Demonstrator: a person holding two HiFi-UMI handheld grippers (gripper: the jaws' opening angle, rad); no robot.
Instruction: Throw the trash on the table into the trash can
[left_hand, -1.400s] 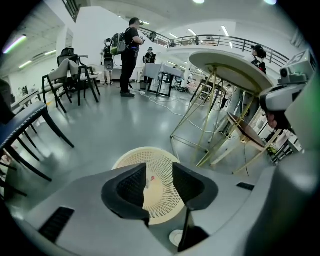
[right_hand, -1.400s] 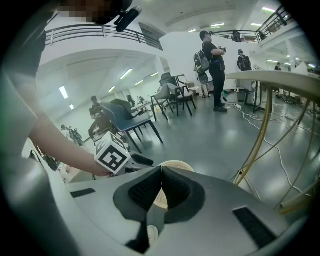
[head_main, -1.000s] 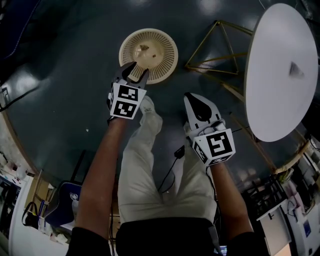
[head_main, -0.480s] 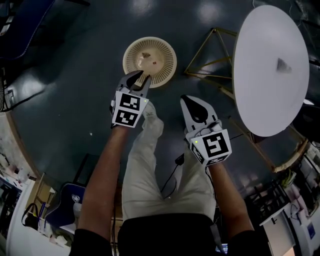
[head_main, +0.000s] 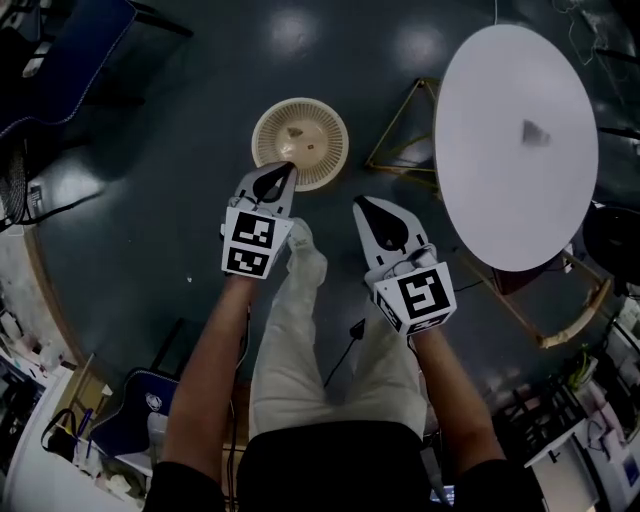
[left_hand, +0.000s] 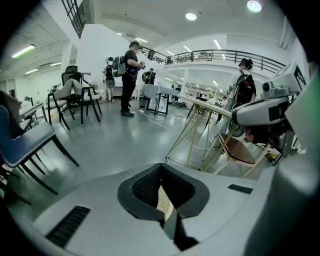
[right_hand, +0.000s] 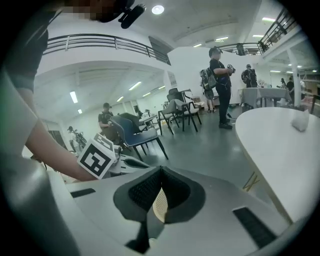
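As both grippers sit closed: one scrap on the table, can on the floor

Item 1, scrap of trash: small and pale, on the round white table, well away from both grippers. It is too small to give a long axis.
- The right gripper view shows the scrap standing up off the tabletop.
- The left gripper view shows only the table's gold wire legs.

Item 2, trash can: round slatted basket on the floor, mouth upward, bits inside. Only the head view shows it.

Left gripper: jaws pressed together, empty, tip at the can's near rim.

Right gripper: jaws pressed together, empty, between can and table.

Bare forearms: both reach forward, side by side.
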